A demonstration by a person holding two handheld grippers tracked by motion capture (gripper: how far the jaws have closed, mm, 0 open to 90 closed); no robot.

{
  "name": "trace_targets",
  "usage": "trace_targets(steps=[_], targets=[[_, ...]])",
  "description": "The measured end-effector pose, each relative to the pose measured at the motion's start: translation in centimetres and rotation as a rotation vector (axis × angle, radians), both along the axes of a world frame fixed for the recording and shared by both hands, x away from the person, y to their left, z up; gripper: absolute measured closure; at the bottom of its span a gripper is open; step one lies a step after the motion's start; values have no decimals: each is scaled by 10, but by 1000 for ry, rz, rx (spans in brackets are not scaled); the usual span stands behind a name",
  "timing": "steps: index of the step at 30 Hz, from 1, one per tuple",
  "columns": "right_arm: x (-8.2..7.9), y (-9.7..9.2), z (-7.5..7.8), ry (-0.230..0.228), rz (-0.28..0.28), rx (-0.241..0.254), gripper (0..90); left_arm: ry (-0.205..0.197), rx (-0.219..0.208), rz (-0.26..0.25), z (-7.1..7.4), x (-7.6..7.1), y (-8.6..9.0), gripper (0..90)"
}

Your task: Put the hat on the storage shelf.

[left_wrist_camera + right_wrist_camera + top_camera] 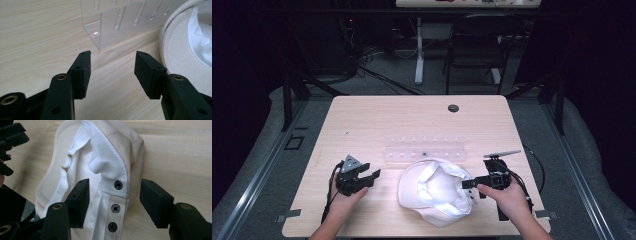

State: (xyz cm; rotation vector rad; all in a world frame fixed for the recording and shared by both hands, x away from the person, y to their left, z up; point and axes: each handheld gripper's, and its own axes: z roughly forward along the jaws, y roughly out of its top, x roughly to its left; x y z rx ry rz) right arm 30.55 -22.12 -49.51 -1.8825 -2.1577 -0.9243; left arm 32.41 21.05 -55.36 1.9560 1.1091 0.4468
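A white cap (434, 192) lies upside down on the wooden table (377, 120), lining up. My right gripper (469, 187) is at the cap's right rim. In the right gripper view the right gripper (114, 182) is open, its jaws on either side of the cap's (110, 152) snap strap (118, 185) without pressing it. My left gripper (371, 171) rests left of the cap, apart from it. In the left gripper view the left gripper (112, 56) is open over bare wood, with the cap's brim (178, 52) to its right.
A clear acrylic rack (424, 148) with slots stands just behind the cap, and its near end (117, 25) is ahead of the left jaws. A round cable hole (453, 108) sits at the table's far side. A dark chair (477, 45) stands beyond the table.
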Motion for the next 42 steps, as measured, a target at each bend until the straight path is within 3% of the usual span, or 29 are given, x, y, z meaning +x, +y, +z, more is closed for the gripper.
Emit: trace_targets(steps=[5,7,12,23,30,36,42], targets=[[1,3,-9,19,1,-8,415,-2,-3,-2,0,0,0,478],[1,6,-14,25,-10,10,416,-1,-2,-3,0,0,0,478],[3,12,-22,63,25,19,417,-2,-1,-1,0,0,0,479],[4,14,-6,60,28,89,443,-4,-2,6,0,0,1,478],[8,14,1,73,20,91,631,-4,-3,8,0,0,1,478],[13,15,4,117,19,91,714,-4,-2,10,0,0,1,479],[14,17,8,121,34,64,830,-4,-1,9,0,0,1,479]])
